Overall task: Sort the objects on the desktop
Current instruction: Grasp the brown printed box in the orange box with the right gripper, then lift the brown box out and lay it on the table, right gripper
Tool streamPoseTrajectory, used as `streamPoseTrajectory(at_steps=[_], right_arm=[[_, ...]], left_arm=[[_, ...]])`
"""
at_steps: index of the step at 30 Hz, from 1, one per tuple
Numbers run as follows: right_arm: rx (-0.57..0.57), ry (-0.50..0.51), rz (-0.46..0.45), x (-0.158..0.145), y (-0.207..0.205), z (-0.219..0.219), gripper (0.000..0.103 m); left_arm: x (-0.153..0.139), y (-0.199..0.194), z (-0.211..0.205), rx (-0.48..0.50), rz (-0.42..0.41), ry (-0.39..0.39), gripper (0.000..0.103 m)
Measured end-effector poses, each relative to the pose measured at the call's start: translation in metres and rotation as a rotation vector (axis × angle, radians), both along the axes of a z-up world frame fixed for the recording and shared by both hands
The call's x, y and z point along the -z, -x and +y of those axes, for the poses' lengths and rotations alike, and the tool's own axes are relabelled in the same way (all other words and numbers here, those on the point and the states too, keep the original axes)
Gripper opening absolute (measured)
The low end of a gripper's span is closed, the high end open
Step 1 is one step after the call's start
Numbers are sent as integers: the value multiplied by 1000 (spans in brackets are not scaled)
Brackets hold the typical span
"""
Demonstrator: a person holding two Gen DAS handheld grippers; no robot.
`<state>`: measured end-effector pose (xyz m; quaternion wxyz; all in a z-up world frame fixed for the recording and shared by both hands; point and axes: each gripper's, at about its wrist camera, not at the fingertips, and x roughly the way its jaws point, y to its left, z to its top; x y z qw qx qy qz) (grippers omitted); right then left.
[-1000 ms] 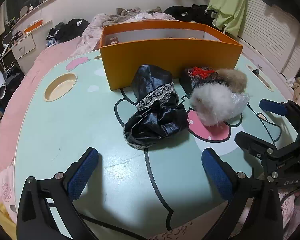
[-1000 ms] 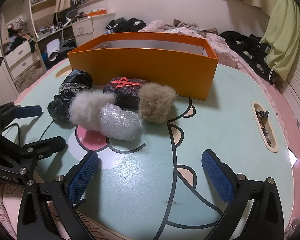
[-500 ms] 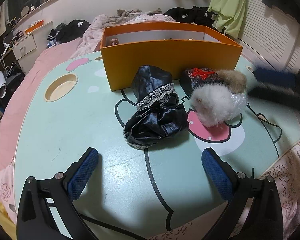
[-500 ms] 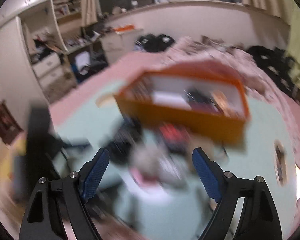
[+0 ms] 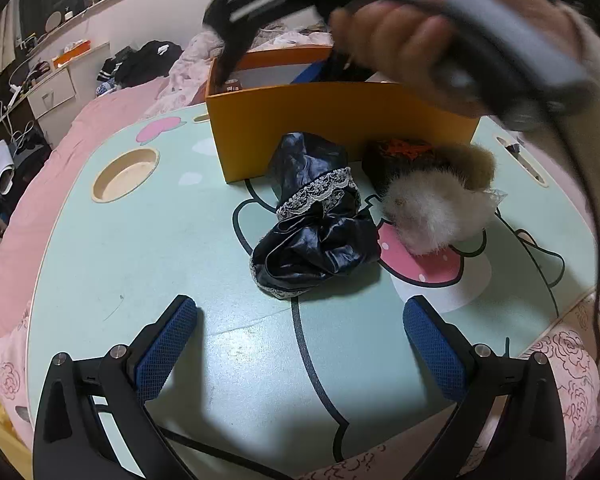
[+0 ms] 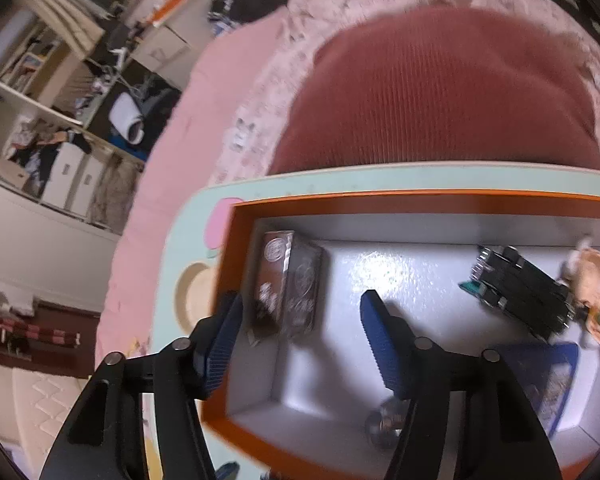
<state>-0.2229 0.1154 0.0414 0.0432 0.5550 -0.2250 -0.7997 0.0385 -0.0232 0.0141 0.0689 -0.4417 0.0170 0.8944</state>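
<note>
PROGRESS: partial | orange box (image 6: pixel 380 200) held several items | black pouch (image 5: pixel 316 216) and fur pieces (image 5: pixel 432 208) at 12 o'clock on desk (image 5: pixel 140 260) remained | left gripper (image 5: pixel 300 344) jaws apart, empty | right gripper (image 6: pixel 300 332) jaws closing over box, I saw nothing clamped.

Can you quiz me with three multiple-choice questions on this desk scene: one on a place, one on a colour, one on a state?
1. Where is the silvery packet?
A. inside the box
B. on the table
C. on the bed

2. What colour is the box outside?
A. green
B. orange
C. white

3. How is the left gripper?
A. shut on the black cloth
B. shut, empty
C. open, empty

Answers: 1 A, the packet lies on the box's white floor, between the right gripper's fingers. 2 B, its walls are orange. 3 C, its fingers stand wide apart, short of the black cloth.
</note>
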Motion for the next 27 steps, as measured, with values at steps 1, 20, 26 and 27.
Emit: streamPoseTrajectory(at_steps=[1, 20, 26, 27], right_arm=[[-8, -11, -4, 2, 5, -1, 58], [9, -53, 303, -85, -110, 36, 18], [101, -210, 312, -60, -219, 55, 18], [122, -225, 297, -50, -227, 61, 18]], left_arm=[[0, -1, 0, 0, 1, -1, 103], [1, -2, 3, -1, 4, -2, 103], [1, -2, 2, 0, 3, -2, 103], [1, -2, 2, 0, 3, -2, 103]])
